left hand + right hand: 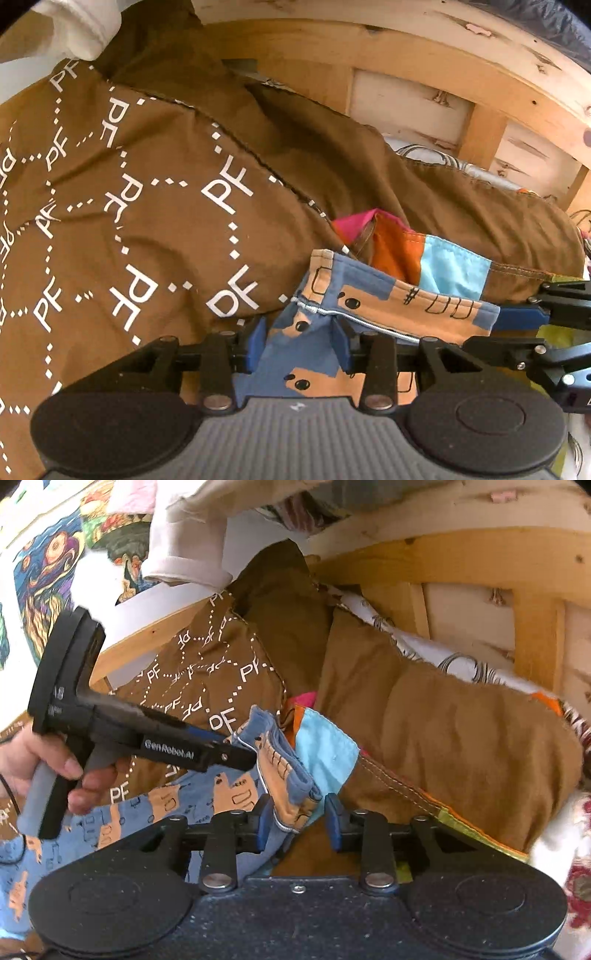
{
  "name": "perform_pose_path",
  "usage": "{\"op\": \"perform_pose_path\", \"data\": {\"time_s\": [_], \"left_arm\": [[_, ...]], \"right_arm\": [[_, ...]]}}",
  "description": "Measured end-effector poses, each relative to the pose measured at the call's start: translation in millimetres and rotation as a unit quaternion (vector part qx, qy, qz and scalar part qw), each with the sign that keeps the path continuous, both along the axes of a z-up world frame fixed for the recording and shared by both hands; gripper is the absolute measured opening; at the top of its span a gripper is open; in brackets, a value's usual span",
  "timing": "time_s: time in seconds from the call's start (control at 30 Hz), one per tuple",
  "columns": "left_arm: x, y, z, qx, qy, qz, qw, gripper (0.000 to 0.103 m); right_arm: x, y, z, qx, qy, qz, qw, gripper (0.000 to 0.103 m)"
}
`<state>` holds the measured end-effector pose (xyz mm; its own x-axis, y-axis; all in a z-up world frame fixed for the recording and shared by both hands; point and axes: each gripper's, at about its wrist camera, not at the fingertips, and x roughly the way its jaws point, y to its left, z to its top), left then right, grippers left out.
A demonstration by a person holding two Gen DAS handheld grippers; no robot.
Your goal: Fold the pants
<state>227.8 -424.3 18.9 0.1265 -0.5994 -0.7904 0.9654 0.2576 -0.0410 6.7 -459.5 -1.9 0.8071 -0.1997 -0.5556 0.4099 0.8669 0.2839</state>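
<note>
The pants (369, 302) are blue with tan shapes and lie bunched on a brown blanket (129, 184) printed with white letters. My left gripper (300, 343) is open, and the waistband end hangs loosely between its blue pads. In the right wrist view the pants (166, 805) spread toward the lower left. My right gripper (298, 821) is open around the folded waistband: the cloth leans on the left pad and a gap shows at the right pad. The left gripper (243, 751) reaches the waistband from the left, held by a hand (55, 771). The right gripper (509, 325) enters at the right edge.
A wooden bed frame (406, 55) with slats runs behind the blanket (443, 738). A patch of orange and light blue cloth (325, 753) lies just beyond the waistband. A white garment (81, 29) hangs at the top left. A flowered cover (572, 867) lies at the right.
</note>
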Motion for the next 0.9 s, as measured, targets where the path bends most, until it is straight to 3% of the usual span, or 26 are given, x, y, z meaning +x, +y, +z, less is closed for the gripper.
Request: {"op": "perform_pose_path", "data": {"time_s": [0.07,0.17,0.27,0.5,0.63,0.7,0.8,0.87,0.9], "left_arm": [[-2,0,1,0.003,-0.008,-0.002,1.0000,0.020],[-8,0,2,0.003,-0.022,-0.011,0.9997,0.008],[-15,3,6,-0.006,-0.034,-0.014,0.9993,0.006],[-30,0,13,-0.023,-0.059,-0.020,0.9978,0.006],[-31,-2,3,-0.018,-0.065,-0.017,0.9976,0.008],[-28,2,6,-0.024,-0.056,-0.018,0.9980,0.010],[-23,15,16,-0.033,-0.050,-0.006,0.9982,0.020],[-22,28,26,-0.048,-0.051,0.005,0.9975,0.050],[-23,36,30,-0.057,-0.055,0.009,0.9968,0.055]], "right_arm": [[4,-2,-1,0.001,-0.002,0.004,1.000,0.026],[8,-3,-2,-0.007,-0.001,0.009,1.000,0.016],[7,2,-1,-0.029,-0.003,0.013,1.000,0.011],[-7,18,21,-0.131,-0.023,0.008,0.991,0.010],[3,10,7,-0.112,0.024,0.005,0.993,0.011],[1,10,8,-0.108,0.017,0.000,0.994,0.013],[-4,16,13,-0.130,0.013,-0.002,0.991,0.027],[-7,22,17,-0.166,0.016,-0.014,0.986,0.042],[-8,25,19,-0.187,0.014,-0.016,0.982,0.044]]}}
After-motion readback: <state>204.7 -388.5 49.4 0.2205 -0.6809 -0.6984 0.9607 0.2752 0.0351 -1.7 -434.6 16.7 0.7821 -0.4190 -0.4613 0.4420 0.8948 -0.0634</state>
